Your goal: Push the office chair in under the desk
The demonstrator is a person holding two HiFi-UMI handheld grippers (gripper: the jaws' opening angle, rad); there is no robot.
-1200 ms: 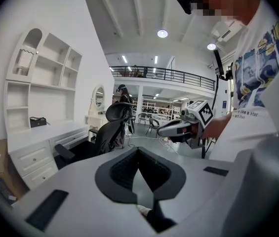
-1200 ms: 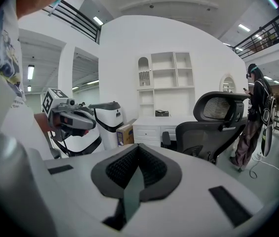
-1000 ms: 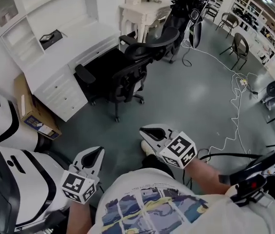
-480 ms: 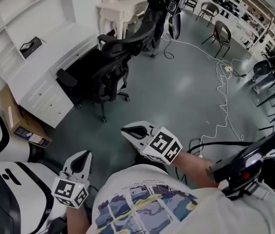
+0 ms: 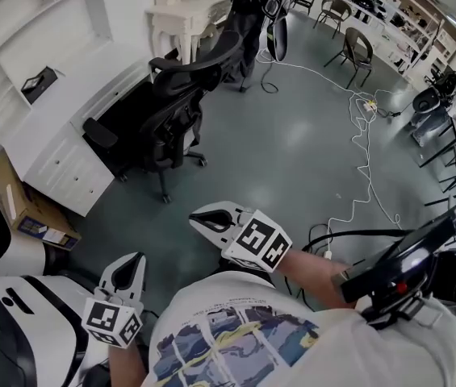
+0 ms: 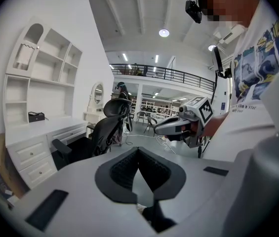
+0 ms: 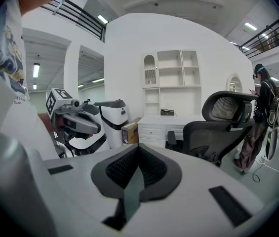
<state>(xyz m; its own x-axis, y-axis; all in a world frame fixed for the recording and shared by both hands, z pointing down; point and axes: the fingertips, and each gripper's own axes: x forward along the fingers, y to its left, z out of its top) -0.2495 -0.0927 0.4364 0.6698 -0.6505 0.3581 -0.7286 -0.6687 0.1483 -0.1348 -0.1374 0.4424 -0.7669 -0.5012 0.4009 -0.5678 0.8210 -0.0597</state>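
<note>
The black mesh office chair [image 5: 171,103] stands at the white desk [image 5: 58,127], its seat partly in the knee opening and its back turned to the open floor. Both grippers are held near my body, well short of the chair, touching nothing. My left gripper [image 5: 136,258] is shut and empty at the lower left. My right gripper [image 5: 198,216] is shut and empty, pointing left toward the desk. In the left gripper view the chair [image 6: 105,128] sits ahead beside the desk [image 6: 40,132]. From the right gripper view the chair [image 7: 223,125] is at the right.
A cardboard box [image 5: 24,208] lies by the desk's near end, with white machine housings [image 5: 2,248] beside it. White cables [image 5: 365,127] trail over the grey floor at the right. A person [image 5: 244,14] stands behind the chair. Spare chairs [image 5: 355,51] stand far right.
The chair and desk have slid up and left in the head view, and both grippers sit lower and further left. Chair and desk keep the same relation. Both grippers stay shut.
</note>
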